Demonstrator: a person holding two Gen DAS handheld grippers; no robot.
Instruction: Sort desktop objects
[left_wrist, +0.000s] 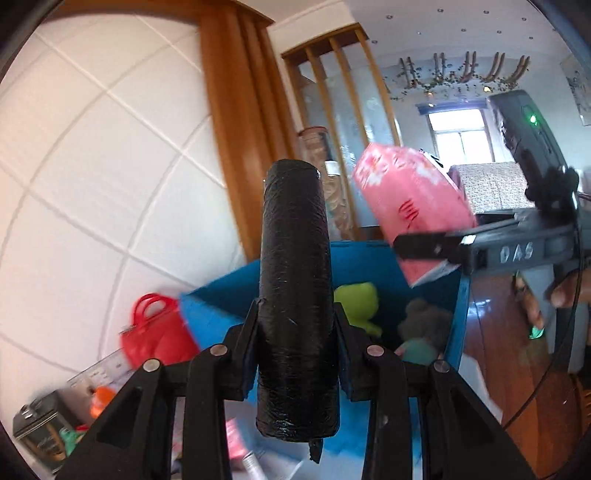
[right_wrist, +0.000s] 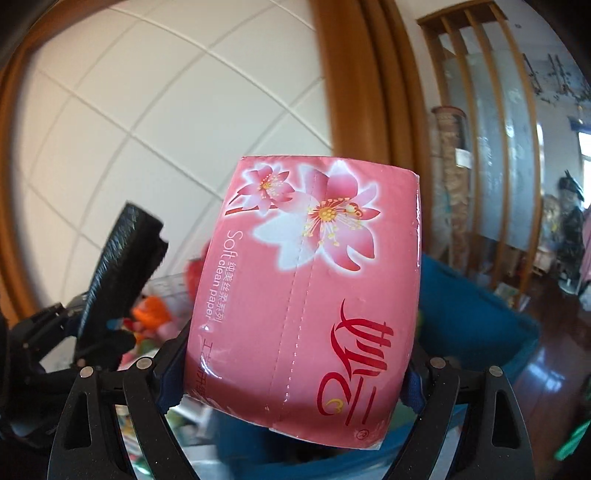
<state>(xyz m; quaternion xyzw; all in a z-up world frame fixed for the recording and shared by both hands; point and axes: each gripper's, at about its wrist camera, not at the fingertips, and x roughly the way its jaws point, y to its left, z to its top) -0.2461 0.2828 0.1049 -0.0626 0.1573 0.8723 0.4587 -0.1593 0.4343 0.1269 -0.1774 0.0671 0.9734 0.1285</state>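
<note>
My left gripper (left_wrist: 297, 328) is shut on a black roll of bags (left_wrist: 295, 295) and holds it upright above the blue fabric bin (left_wrist: 369, 262). My right gripper (right_wrist: 291, 373) is shut on a pink tissue pack (right_wrist: 306, 295) with flower print, held over the same blue bin (right_wrist: 469, 314). The tissue pack (left_wrist: 410, 206) and the right gripper (left_wrist: 424, 247) also show in the left wrist view, at the bin's far right corner. The black roll (right_wrist: 118, 266) shows at the left of the right wrist view. A green plush (left_wrist: 358, 302) and a grey plush (left_wrist: 424, 328) lie inside the bin.
A red toy handbag (left_wrist: 155, 336) stands left of the bin by the tiled wall. A ruler (left_wrist: 99, 369), a dark tin (left_wrist: 37, 428) and an orange toy (left_wrist: 101, 400) lie at the lower left. A tall patterned canister (left_wrist: 325, 173) stands behind the bin. Brown table surface (left_wrist: 495, 325) lies to the right.
</note>
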